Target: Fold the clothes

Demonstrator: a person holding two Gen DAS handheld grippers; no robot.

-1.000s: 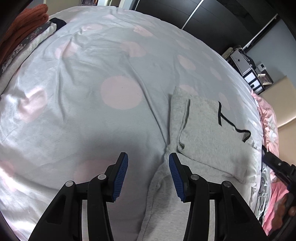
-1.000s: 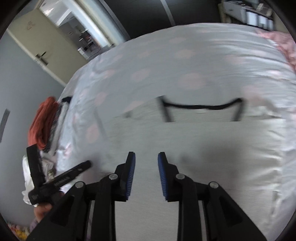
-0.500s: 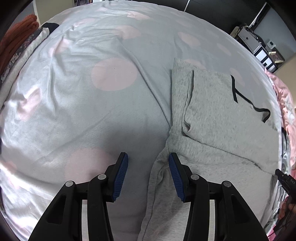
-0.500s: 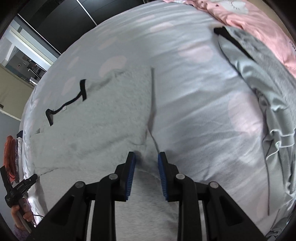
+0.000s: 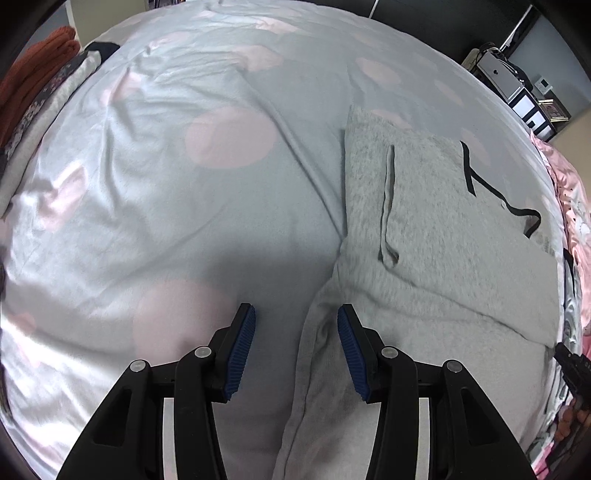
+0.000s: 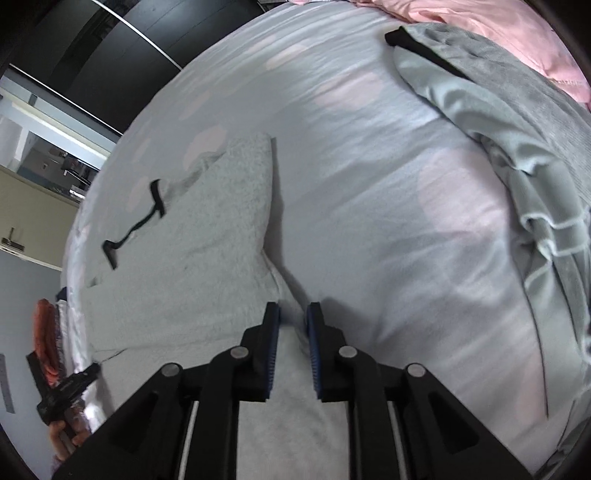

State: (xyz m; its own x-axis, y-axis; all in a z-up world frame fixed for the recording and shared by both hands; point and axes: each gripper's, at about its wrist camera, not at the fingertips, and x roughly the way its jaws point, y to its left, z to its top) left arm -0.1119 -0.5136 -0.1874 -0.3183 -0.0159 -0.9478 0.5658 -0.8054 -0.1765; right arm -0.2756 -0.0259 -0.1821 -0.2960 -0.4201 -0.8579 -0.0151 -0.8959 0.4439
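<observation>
Grey fleece garment with black drawstring [image 5: 436,221] lies partly folded on the bed with a pale grey, pink-dotted cover [image 5: 207,192]: upper part doubled over flat, a longer section running down toward both cameras.

Left tongs [image 5: 295,332]: jaws wide apart, holding nothing; the garment's left edge runs up between them, nearer the right-hand pad.

Right tongs [image 6: 293,321]: jaws narrowed to a small gap, straddling the garment's right edge [image 6: 207,258]. Cannot tell whether fabric is pinched or merely lies under the gap.

Risks (judgement):
- The edges are thick and layered; a grip could take only the top layer, so the fold would drag apart.
- The cover looks sheeny and creased; a low pinch could catch it with the fleece.
- Uneven lift between the two sides would skew the fold line.
- The loose drawstring could slip out of the fold.

Surface and room: soft bed, no firm backing. Crumpled grey striped clothing [image 6: 524,140] and pink bedding [image 6: 491,26] to the right; rust-orange folded textiles [image 5: 33,66] stacked far left. Dark wardrobe doors behind; white shelving unit [image 5: 517,92] in the corner.
</observation>
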